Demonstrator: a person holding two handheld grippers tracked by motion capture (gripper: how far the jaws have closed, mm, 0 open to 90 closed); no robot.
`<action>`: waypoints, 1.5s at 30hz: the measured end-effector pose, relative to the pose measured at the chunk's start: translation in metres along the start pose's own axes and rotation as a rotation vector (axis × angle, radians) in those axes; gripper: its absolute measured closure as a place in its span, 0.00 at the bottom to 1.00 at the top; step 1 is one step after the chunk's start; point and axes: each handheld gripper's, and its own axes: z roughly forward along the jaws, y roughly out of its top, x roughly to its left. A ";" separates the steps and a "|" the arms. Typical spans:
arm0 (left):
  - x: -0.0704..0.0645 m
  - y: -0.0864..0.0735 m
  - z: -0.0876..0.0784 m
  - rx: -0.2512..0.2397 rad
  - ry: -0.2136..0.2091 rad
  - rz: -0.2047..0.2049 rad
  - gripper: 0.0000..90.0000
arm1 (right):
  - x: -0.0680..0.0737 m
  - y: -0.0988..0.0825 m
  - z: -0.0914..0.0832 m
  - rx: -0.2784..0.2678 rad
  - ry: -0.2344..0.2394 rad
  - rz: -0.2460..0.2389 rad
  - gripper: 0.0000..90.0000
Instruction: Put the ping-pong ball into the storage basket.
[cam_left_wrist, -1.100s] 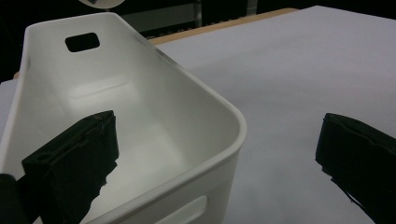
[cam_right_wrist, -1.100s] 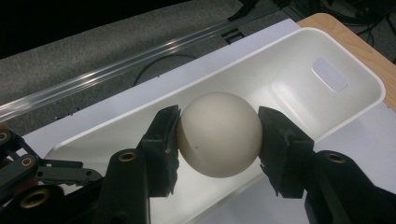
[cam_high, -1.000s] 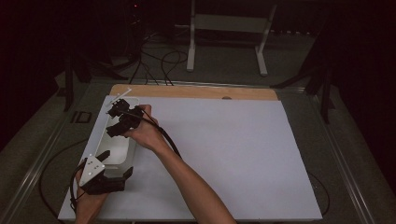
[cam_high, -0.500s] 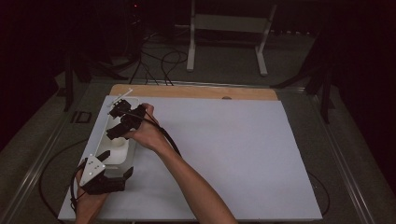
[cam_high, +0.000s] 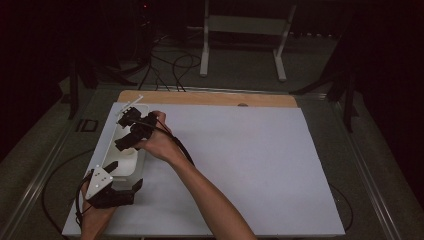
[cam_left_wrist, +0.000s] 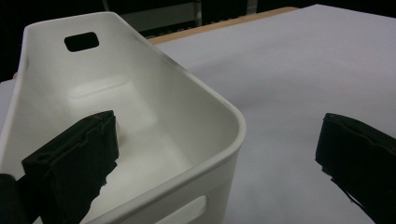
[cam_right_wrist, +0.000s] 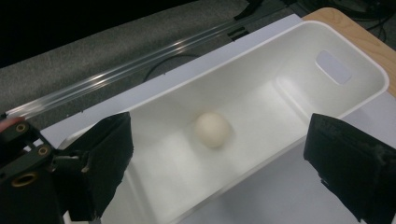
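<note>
Jaws of the right gripper have just been opening and stand spread above the white bin, nothing between them. The cream ball rests mid-frame on the bin floor; the drop looks done, so withdrawal comes next. The left gripper, jaws spread, straddles the bin's wall.

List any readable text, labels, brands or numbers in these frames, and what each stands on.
None can be read: the white bin, the white ball in it, the white sheet on the table and both grippers, left gripper and right gripper, bear no visible lettering.
</note>
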 end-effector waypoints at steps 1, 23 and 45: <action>0.000 0.000 0.000 -0.001 0.000 -0.001 0.00 | 0.000 0.000 0.000 0.005 0.005 -0.004 0.09; 0.000 0.000 0.001 0.001 0.002 0.002 0.00 | 0.000 -0.005 -0.012 0.021 0.022 -0.042 0.09; -0.001 0.000 0.001 0.004 0.003 0.002 0.00 | -0.013 -0.023 -0.033 0.014 -0.022 -0.042 0.09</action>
